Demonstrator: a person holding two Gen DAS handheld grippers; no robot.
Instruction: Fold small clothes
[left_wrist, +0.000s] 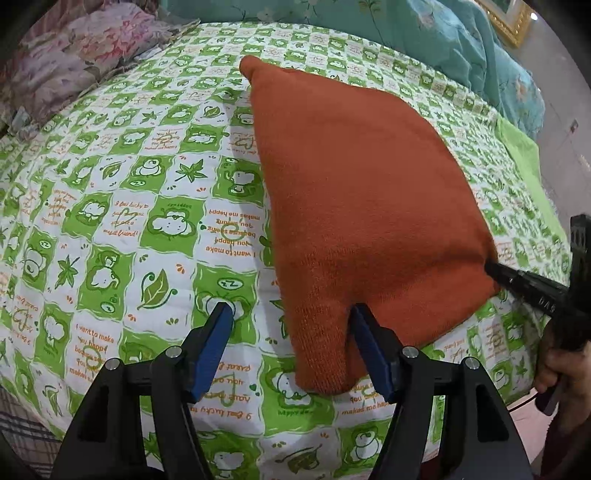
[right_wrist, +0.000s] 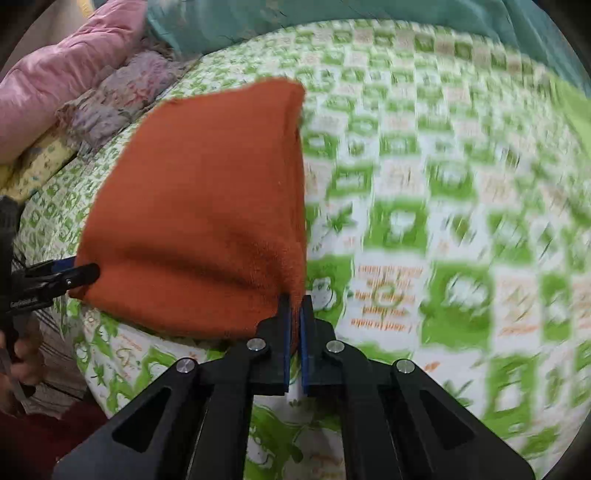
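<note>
At the orange cloth's (left_wrist: 369, 206) near edge, right gripper (right_wrist: 294, 306) pinches one corner; left gripper (left_wrist: 291, 314), jaws wide, straddles the other, ungripped.

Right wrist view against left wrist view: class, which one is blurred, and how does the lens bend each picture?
Right wrist view: the green patterned bedspread smears with motion blur, while the hand-held gripper and orange cloth stay fairly sharp. Left wrist view: crisp, bedspread lettering readable. Both views: fisheye bulging, dark rounded corners, soft even light.
</note>
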